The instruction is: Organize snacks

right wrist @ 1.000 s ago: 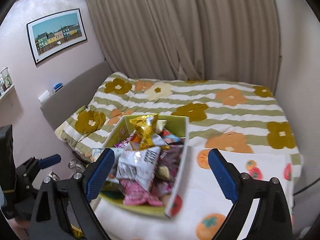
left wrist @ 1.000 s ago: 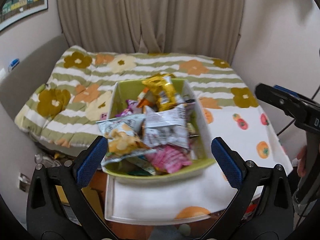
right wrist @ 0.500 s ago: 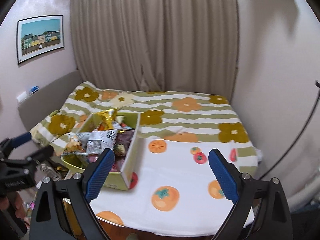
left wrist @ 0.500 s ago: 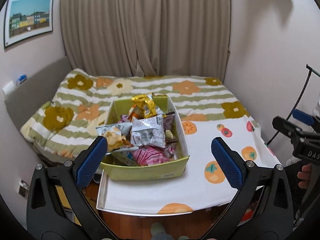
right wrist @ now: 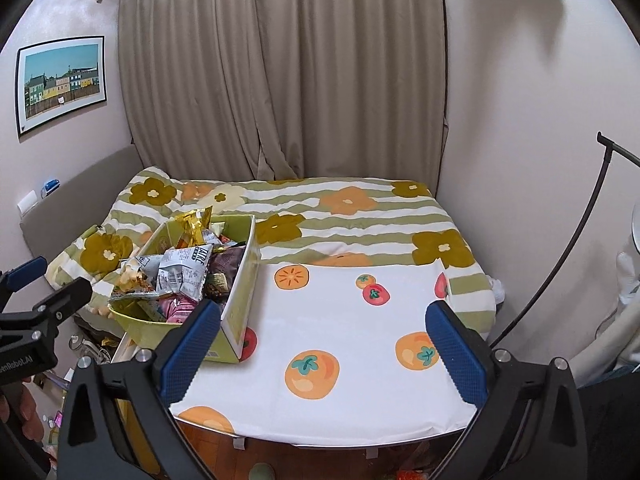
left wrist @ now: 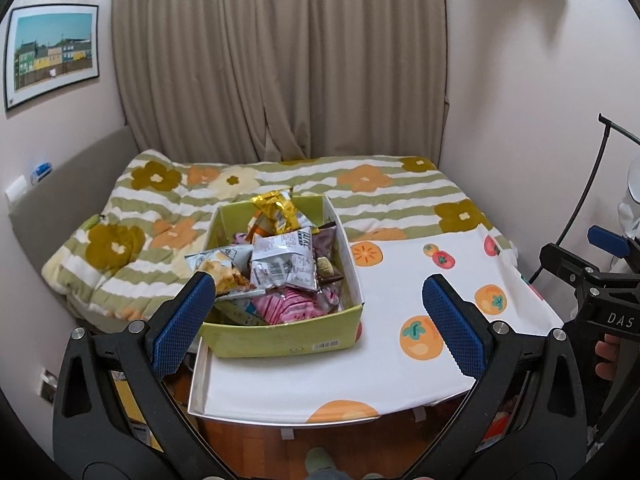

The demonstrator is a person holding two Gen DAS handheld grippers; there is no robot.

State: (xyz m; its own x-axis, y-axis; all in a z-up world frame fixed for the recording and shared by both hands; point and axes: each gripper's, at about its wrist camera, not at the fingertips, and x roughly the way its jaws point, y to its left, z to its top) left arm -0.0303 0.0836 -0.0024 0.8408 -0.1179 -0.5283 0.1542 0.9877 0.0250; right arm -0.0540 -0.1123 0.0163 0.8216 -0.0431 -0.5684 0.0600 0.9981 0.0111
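Left wrist view: green box (left wrist: 280, 340) heaped with snack packets (left wrist: 284, 264), centre frame, on desk (left wrist: 392, 372). Left gripper (left wrist: 316, 320) and right gripper (right wrist: 320, 340) fingers apart, empty. Stage unclear: packets sorted in or awaiting removal.

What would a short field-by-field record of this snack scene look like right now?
surface: table with fruit-print cloth
container: green box on the table's left part
contents: mixed snack packets, gold packet on top, white packet in the middle
left tool: open, empty, apart from the box
right tool: open, empty
cloth right of box: no snacks
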